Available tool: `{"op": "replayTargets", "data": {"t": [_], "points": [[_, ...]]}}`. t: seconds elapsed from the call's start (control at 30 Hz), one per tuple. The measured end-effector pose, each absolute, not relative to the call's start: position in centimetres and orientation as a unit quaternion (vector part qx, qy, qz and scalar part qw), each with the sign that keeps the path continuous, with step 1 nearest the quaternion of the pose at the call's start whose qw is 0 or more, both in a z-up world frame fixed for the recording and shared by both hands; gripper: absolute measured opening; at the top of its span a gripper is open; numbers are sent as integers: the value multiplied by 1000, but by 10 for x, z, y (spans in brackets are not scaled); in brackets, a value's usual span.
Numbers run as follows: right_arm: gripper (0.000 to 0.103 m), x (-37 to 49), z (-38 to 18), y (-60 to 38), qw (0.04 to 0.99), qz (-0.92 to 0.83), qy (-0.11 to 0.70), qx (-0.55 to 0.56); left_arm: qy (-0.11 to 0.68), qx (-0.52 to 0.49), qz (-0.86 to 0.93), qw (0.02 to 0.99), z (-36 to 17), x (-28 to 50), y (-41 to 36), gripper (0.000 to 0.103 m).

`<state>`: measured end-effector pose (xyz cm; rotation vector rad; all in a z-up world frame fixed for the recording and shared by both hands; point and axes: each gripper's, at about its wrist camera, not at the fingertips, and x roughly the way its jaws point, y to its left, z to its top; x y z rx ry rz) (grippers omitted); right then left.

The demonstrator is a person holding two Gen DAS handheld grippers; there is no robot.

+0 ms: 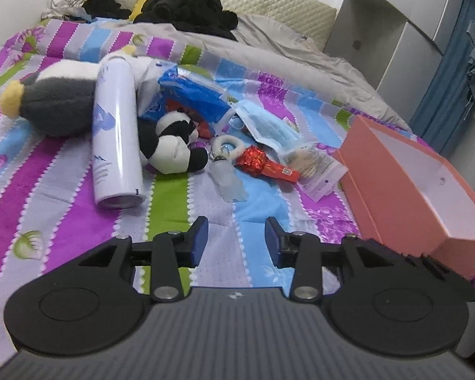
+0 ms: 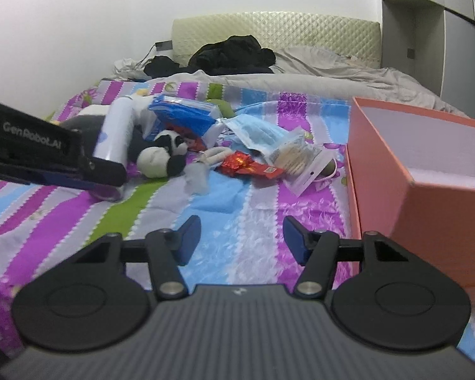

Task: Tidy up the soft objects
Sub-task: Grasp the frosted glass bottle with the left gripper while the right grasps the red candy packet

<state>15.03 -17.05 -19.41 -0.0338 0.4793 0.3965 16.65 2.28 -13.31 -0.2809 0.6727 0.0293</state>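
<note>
A small panda plush (image 1: 171, 142) (image 2: 164, 155) lies on the striped bedspread (image 1: 63, 209) in a pile of items. A grey and white penguin plush (image 1: 53, 101) (image 2: 82, 120) lies behind a white spray can (image 1: 115, 136) (image 2: 115, 133). An open pink box (image 1: 421, 186) (image 2: 427, 171) stands on the right, empty inside. My left gripper (image 1: 236, 240) is open and empty above the bedspread, short of the pile. My right gripper (image 2: 242, 237) is open and empty beside the box. The left gripper's body (image 2: 47, 155) shows in the right wrist view.
The pile also holds a blue packet (image 1: 193, 91), a blue face mask (image 1: 266, 123), a red wrapped item (image 1: 266, 164), a bag of cotton swabs (image 1: 310, 164), a keyring (image 1: 228, 145). Black clothes (image 1: 186, 9) and a grey duvet (image 1: 300, 57) lie by the headboard. A wardrobe (image 1: 395, 31) stands right.
</note>
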Motion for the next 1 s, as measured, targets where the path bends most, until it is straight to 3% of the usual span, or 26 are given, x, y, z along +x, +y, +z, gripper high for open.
{"op": "replayTargets", "data": {"t": [0.17, 0.37, 0.73, 1.0], "points": [[48, 182, -205, -160, 955, 182, 227, -50, 343, -140, 21, 929, -155, 199, 18, 45], [42, 213, -218, -143, 954, 187, 218, -90, 356, -164, 19, 920, -174, 231, 16, 45], [37, 271, -235, -127, 947, 178, 244, -112, 373, -189, 24, 908, -200, 288, 25, 45], [34, 282, -243, -106, 937, 190, 228, -187, 373, -211, 30, 903, -216, 315, 34, 44]]}}
